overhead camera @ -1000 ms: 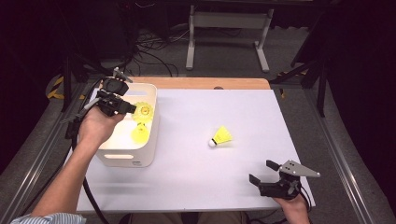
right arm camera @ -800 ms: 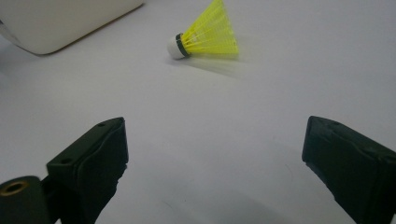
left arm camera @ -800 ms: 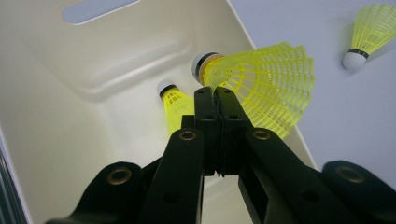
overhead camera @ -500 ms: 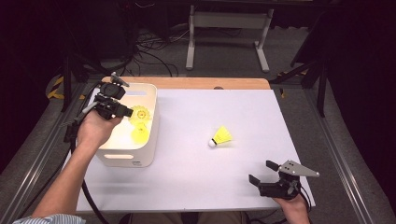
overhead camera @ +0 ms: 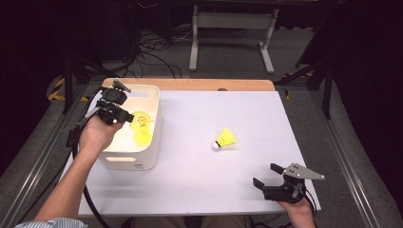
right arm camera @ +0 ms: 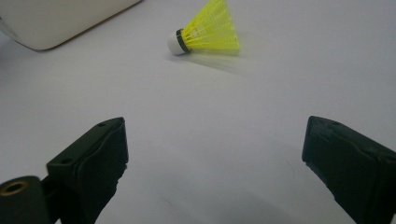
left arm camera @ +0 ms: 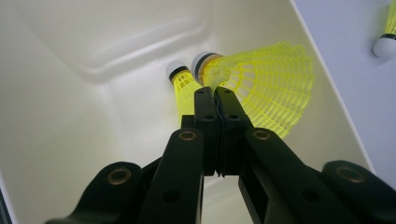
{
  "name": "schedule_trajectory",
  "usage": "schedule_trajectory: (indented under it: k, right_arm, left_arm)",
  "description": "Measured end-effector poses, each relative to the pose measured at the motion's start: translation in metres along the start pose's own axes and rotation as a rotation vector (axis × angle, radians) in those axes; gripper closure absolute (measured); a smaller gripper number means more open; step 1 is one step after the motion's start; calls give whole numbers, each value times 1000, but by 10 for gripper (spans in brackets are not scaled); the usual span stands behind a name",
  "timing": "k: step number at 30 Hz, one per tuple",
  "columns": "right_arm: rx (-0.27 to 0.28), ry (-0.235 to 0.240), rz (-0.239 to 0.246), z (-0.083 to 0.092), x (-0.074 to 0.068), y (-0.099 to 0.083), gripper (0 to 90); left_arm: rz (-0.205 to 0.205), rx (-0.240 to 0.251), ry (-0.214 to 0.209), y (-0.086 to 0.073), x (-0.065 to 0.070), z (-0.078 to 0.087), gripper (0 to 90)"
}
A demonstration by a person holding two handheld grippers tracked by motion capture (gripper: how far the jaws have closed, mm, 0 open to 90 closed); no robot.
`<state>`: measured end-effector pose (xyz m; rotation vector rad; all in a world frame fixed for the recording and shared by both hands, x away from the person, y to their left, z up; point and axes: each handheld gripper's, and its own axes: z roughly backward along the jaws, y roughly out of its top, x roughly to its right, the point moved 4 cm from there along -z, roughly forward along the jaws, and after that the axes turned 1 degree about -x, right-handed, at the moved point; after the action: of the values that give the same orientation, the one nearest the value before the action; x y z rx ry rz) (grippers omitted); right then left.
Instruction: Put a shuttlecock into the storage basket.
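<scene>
White bin [overhead camera: 142, 159] sitting at the table's [overhead camera: 190, 180] left edge, left gripper [overhead camera: 124, 115] pinching a yellow shuttlecock [left arm camera: 261, 84] inside it beside a second shuttlecock [left arm camera: 183, 81], third shuttlecock [overhead camera: 225, 139] lying mid-table, right gripper [overhead camera: 269, 178] resting with jaws spread apart near the front edge.

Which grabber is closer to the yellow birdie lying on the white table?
The right gripper. It sits open near the table's front edge, with the loose shuttlecock just ahead of it. The left gripper is farther off, over the white bin, holding another shuttlecock.
</scene>
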<state>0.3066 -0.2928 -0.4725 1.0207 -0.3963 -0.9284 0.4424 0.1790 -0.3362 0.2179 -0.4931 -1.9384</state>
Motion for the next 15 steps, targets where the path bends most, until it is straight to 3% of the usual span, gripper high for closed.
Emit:
schedule_trajectory:
  k: [15]
  right_arm:
    - [-4,4,2,-1,0,0,73]
  left_arm:
    - [24,-35,18,-4,-9,-15,888]
